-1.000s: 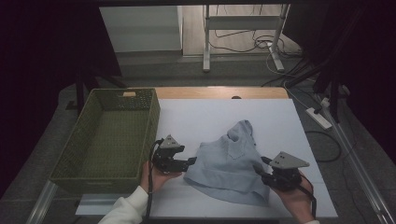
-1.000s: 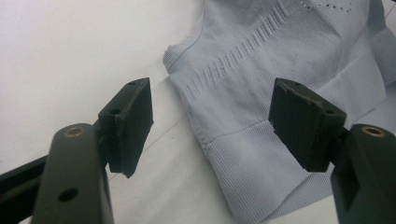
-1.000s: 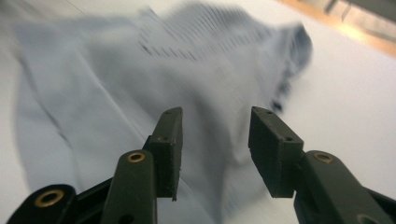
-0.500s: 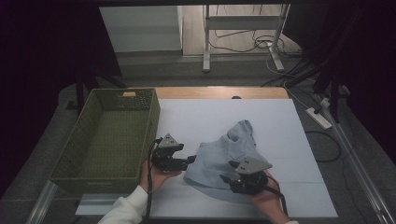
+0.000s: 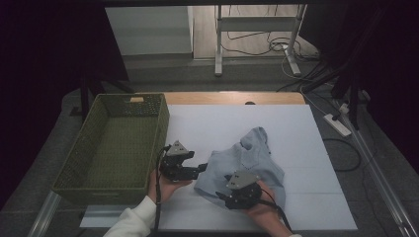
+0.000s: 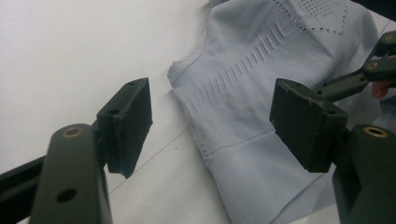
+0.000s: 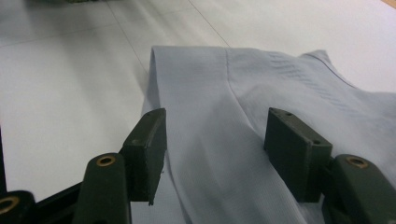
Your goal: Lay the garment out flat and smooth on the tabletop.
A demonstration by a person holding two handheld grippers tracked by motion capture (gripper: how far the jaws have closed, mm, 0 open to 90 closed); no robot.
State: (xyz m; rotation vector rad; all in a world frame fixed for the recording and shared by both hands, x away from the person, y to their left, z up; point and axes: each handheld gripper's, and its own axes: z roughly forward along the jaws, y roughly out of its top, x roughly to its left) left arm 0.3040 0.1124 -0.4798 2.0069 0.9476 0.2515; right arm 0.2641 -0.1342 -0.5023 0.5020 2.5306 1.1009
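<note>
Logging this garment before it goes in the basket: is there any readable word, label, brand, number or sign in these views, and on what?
None readable.
Grey garment: only knit rib and perforation patterns, no print or tag showing.
Green basket: a pale tag at its far rim, too small to read.

From my seat, the counter [image 5: 306, 148] carries everything. The basket [image 5: 79, 163] stands on its left part, and the shirt [image 5: 257, 163] lies crumpled to the right of it, near the front middle. My left claw [image 5: 202, 167] sits between basket and shirt, just beside the shirt's left edge. My right claw [image 5: 217, 196] is at the shirt's front edge, nearer to me than the left one, over the cloth. Behind the counter, cables [image 5: 267, 47] lie on the floor, and a power strip [image 5: 337, 124] lies off the right side.
</note>
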